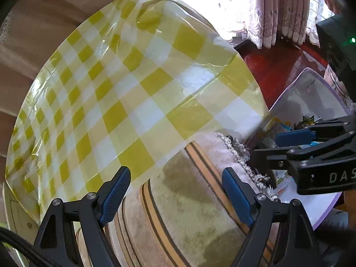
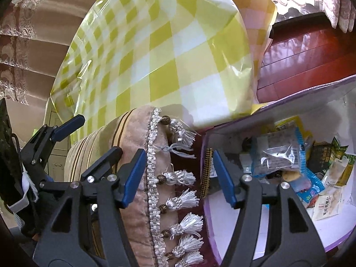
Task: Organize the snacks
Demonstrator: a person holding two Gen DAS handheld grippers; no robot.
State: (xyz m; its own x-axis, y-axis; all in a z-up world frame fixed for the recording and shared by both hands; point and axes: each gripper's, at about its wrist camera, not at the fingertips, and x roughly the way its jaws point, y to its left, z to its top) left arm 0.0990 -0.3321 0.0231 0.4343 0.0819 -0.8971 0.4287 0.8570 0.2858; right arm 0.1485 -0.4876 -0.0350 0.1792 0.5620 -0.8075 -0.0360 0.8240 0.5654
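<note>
A white box with a purple rim (image 2: pixel 329 242) holds several snack packets (image 2: pixel 282 155), among them clear, blue, green and white ones. It shows at the right of the left wrist view (image 1: pixel 307 89) too. My right gripper (image 2: pixel 179 173) is open and empty, over the box's left edge and a tasselled cushion (image 2: pixel 155 155). It also shows in the left wrist view (image 1: pixel 278 142). My left gripper (image 1: pixel 175 191) is open and empty above the striped cushion (image 1: pixel 189 211), left of the box. It appears at the left of the right wrist view (image 2: pixel 66 124).
A table under a yellow-and-white checked plastic cloth (image 1: pixel 124 89) fills the area behind the cushion. Red wooden floor (image 2: pixel 307 53) lies beyond the box. Curtains (image 1: pixel 278 11) hang at the back by a bright window.
</note>
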